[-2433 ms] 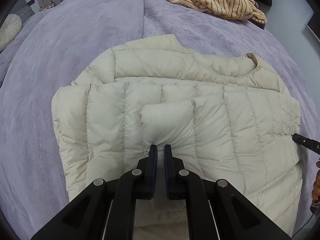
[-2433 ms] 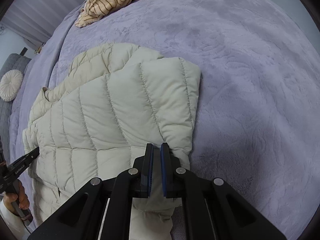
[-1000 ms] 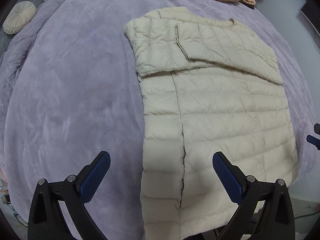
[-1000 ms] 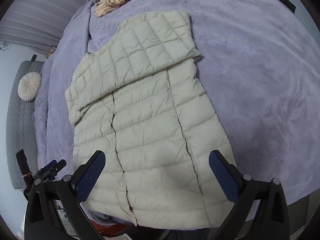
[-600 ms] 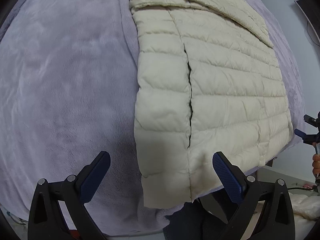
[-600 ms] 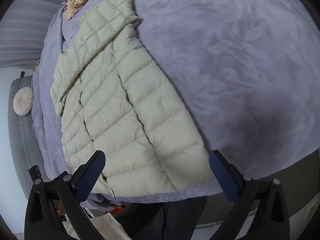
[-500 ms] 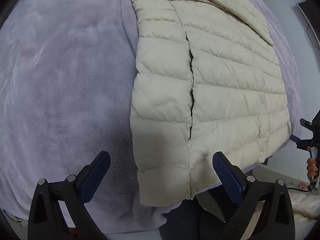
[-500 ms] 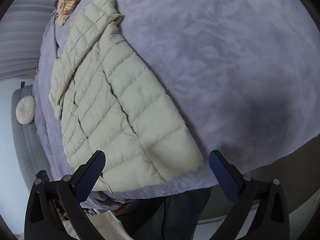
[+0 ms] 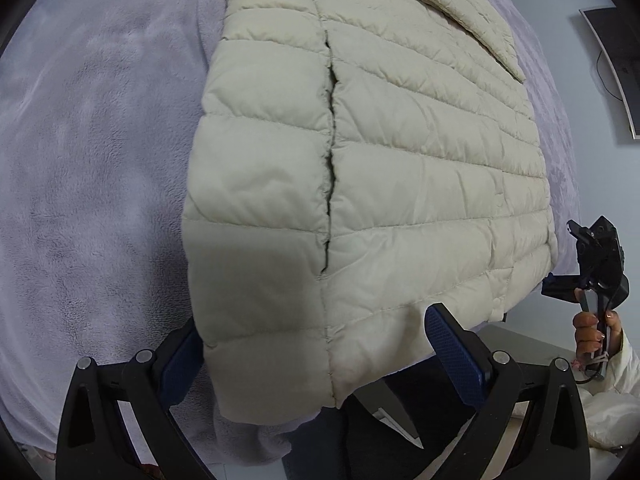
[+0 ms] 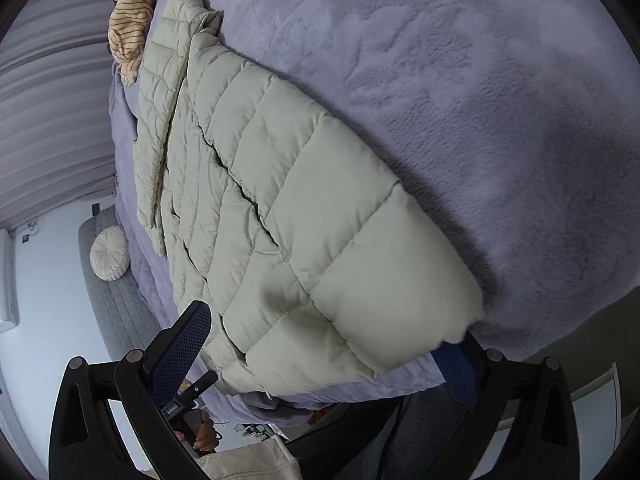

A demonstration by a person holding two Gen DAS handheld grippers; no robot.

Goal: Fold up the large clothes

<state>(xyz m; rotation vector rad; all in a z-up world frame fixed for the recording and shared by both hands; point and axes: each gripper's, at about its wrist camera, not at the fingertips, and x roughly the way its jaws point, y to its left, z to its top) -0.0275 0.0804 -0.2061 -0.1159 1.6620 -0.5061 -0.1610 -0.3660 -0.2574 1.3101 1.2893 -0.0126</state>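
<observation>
Jacket hem lay between both our wide-open grippers, left gripper and right gripper, its long axis running straight ahead from them.

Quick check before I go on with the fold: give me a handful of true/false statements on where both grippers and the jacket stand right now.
1. The left gripper is open, its pads either side of the hem of the cream puffer jacket. True.
2. The right gripper is shut on the jacket. False: its jaws are wide apart at the jacket's other bottom corner, gripping nothing.
3. The jacket lies on a purple blanket. True.
4. The jacket's hem is far from the edge of the bed. False: the hem reaches that edge and partly overhangs it.
5. A striped garment lies beyond the jacket's far end. True.
6. A round cushion sits on top of the jacket. False: it rests against a grey quilted surface off to the side.
</observation>
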